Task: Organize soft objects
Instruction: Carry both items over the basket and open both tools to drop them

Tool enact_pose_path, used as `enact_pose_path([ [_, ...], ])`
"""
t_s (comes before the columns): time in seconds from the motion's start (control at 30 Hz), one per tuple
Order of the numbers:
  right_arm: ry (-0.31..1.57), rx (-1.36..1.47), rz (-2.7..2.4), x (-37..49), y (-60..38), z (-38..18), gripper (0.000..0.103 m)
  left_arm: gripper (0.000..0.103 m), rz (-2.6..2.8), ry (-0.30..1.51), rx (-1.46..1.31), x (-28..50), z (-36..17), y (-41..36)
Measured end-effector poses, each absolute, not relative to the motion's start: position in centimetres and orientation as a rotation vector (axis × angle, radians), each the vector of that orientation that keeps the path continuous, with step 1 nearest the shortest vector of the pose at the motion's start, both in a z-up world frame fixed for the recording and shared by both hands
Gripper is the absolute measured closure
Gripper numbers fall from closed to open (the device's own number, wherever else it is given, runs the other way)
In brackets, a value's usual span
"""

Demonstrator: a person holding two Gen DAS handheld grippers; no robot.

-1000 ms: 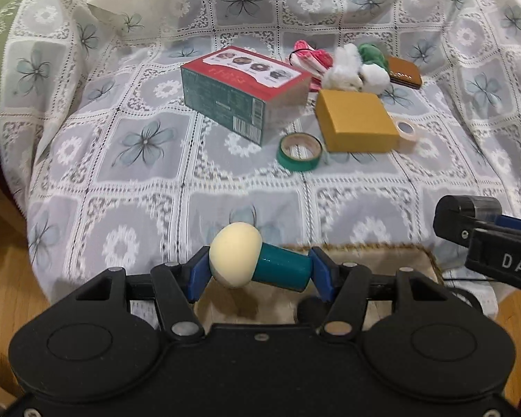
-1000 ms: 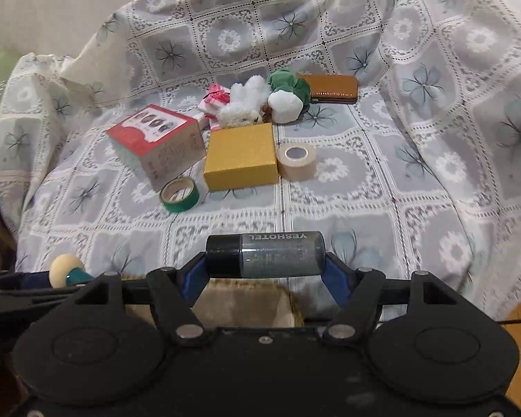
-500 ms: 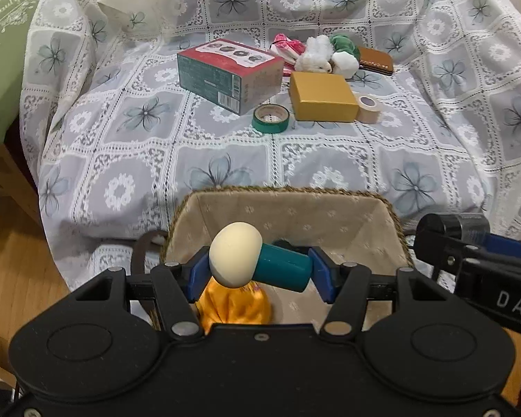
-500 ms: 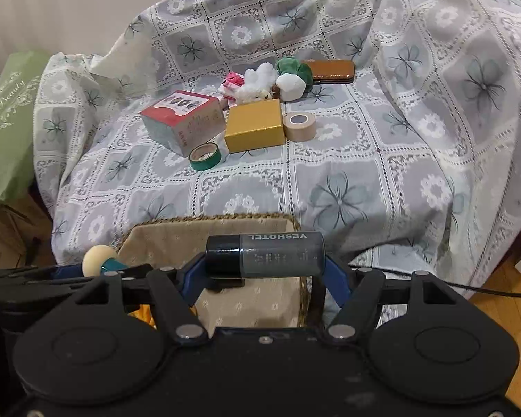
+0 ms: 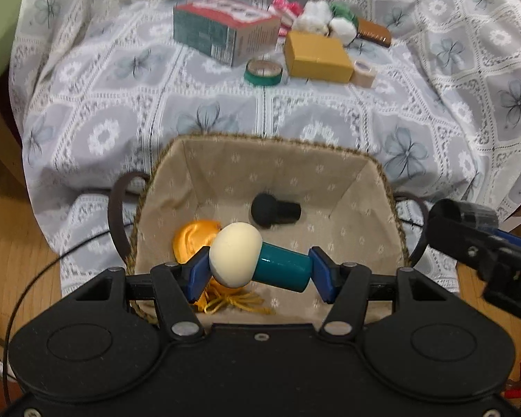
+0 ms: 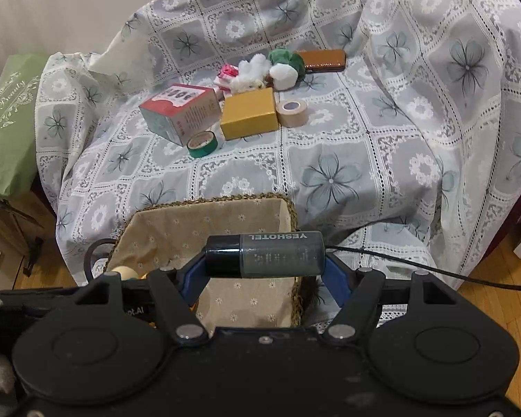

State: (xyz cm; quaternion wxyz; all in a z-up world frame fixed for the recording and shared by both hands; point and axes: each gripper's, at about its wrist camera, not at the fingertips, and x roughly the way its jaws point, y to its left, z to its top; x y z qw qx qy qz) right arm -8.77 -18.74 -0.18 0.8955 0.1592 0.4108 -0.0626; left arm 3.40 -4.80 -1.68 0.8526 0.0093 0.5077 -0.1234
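Showing only leftward: black sponge [image 5: 275, 210] inside basket [image 5: 350, 160].

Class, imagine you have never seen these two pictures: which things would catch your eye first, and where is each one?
First, the cream-headed teal puff clamped in the left gripper above the lined basket, where a black puff and an orange pouch already lie. Next, the grey YESHOTEL bottle held crosswise in the right gripper. Beyond, boxes, tape rolls and fluffy toys cluster on the flowered cloth.

Grey-white floral lace cloth [image 6: 330, 160] draped over seat; light wooden plank floor [image 5: 14, 243]; pale cream wall [image 6: 69, 7] behind.
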Motion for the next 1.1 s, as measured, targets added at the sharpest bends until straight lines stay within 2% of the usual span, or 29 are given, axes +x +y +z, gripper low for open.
enact_pose_path([
  [0.3,0.883,0.324,-0.112,-8.2,-18.4,-0.8,0.034,0.046,-0.252,1.135,0.059,3.4,-3.3,-5.5],
  [0.67,0.924,0.337,-0.082,-7.5,-18.3,-1.6,0.034,0.046,-0.207,1.124,0.072,3.7,-3.3,-5.3],
  [0.73,0.925,0.337,-0.082,-7.4,-18.3,-1.6,0.034,0.044,-0.199,1.12,0.075,3.7,-3.3,-5.3],
  [0.8,0.926,0.338,-0.081,-7.4,-18.3,-1.7,0.034,0.036,-0.195,1.117,0.078,3.7,-3.3,-5.3],
  [1.1,0.937,0.338,-0.069,-7.3,-18.2,-1.9,0.034,0.029,-0.18,1.098,0.087,3.6,-3.0,-5.3],
])
